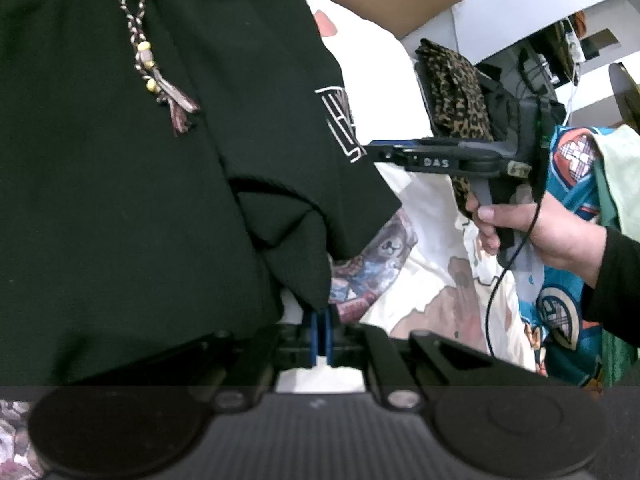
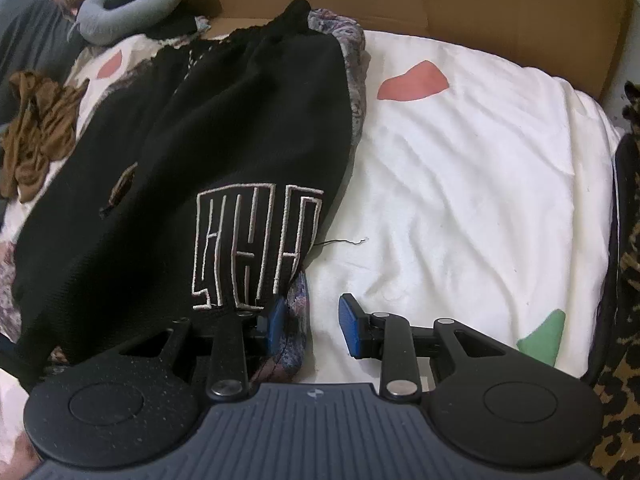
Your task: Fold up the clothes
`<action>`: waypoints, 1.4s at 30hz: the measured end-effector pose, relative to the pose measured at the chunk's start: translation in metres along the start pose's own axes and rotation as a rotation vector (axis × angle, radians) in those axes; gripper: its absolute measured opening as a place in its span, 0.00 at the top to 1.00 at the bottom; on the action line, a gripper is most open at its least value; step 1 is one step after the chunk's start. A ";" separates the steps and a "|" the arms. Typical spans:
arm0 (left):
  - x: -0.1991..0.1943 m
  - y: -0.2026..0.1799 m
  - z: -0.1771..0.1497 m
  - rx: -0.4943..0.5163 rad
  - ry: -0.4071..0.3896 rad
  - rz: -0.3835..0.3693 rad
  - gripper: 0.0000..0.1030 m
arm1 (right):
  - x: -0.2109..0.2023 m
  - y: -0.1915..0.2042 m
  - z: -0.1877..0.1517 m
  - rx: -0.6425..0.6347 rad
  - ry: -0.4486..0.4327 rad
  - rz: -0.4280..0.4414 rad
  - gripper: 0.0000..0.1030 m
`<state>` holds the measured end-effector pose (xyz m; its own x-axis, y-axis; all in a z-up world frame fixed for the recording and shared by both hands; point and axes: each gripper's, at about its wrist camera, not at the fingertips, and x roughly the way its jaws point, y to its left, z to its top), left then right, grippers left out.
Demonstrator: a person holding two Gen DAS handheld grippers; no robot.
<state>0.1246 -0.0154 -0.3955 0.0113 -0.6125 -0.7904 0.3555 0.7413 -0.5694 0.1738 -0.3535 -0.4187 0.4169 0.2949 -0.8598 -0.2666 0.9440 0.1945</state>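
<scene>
Surface: white bed sheet with pink and green patches (image 2: 460, 184), brown cardboard panel (image 2: 500, 4) standing at its far edge
Task garment: black knit shorts with a white outlined logo (image 2: 224, 152), spread on the bed sheet left of its bare white area, waistband at the far end near the cardboard panel
Under the shorts: grey-purple patterned fabric (image 2: 356, 80) showing along the right edge of the shorts and at their near hem
Drawcord: braided brown and cream cord with pale beads and a tassel (image 1: 152, 68), lying on the shorts front below the waistband
Left tongs (image 1: 322, 330): blue pads pressed together, pinching a bunched fold of the shorts at their lower edge
Right tongs (image 2: 312, 326): spread, nothing pinched; left blue pad (image 2: 276, 322) lies against the hem of the shorts just below the logo, right pad is over bare sheet
Right hand (image 1: 532, 228): wrapped around the dark handle of the right tongs, black sleeve at the wrist, a thin black cable hanging from the handle
Right of the shorts: folded leopard-print garment (image 1: 456, 96) at the sheet's edge, bright blue cartoon-print cloth (image 1: 568, 200) behind the hand
Left of the shorts: crumpled brown garment (image 2: 36, 136), with a grey neck pillow (image 2: 128, 4) further back
Loose thread: thin dark strand (image 2: 344, 242) on the sheet just right of the logo
</scene>
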 end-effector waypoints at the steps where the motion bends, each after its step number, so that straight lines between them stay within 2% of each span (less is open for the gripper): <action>1: 0.000 0.000 0.000 0.001 0.001 0.000 0.96 | 0.002 0.003 0.000 -0.021 0.000 -0.014 0.64; 5: 0.000 0.001 0.001 -0.002 0.002 0.001 0.96 | 0.008 0.017 0.000 -0.091 -0.013 -0.057 0.65; 10: -0.001 0.002 0.001 -0.003 0.001 0.001 0.96 | 0.007 0.027 0.001 -0.123 -0.035 -0.008 0.67; 11: 0.000 0.002 0.001 -0.004 0.001 0.001 0.96 | 0.007 0.027 0.001 -0.124 -0.035 -0.008 0.72; 14: 0.000 0.001 0.002 -0.006 0.000 0.001 0.96 | 0.006 0.022 0.003 -0.105 -0.036 -0.006 0.98; 15: 0.000 0.001 0.002 -0.006 0.000 0.000 0.96 | 0.004 0.018 0.004 -0.083 -0.036 0.005 1.00; 23: -0.005 -0.003 0.003 0.008 -0.017 -0.016 0.96 | -0.023 0.003 -0.006 0.043 -0.051 0.031 1.00; 32: -0.010 -0.018 0.004 0.052 -0.025 -0.020 0.96 | -0.091 -0.010 -0.033 0.171 -0.129 -0.021 1.00; 42: -0.021 -0.027 0.006 0.091 -0.033 -0.023 0.96 | -0.176 -0.012 -0.037 0.271 -0.300 -0.059 1.00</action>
<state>0.1207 -0.0243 -0.3624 0.0326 -0.6390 -0.7685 0.4391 0.6999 -0.5634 0.0714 -0.4226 -0.2875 0.6704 0.2311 -0.7051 -0.0125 0.9537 0.3006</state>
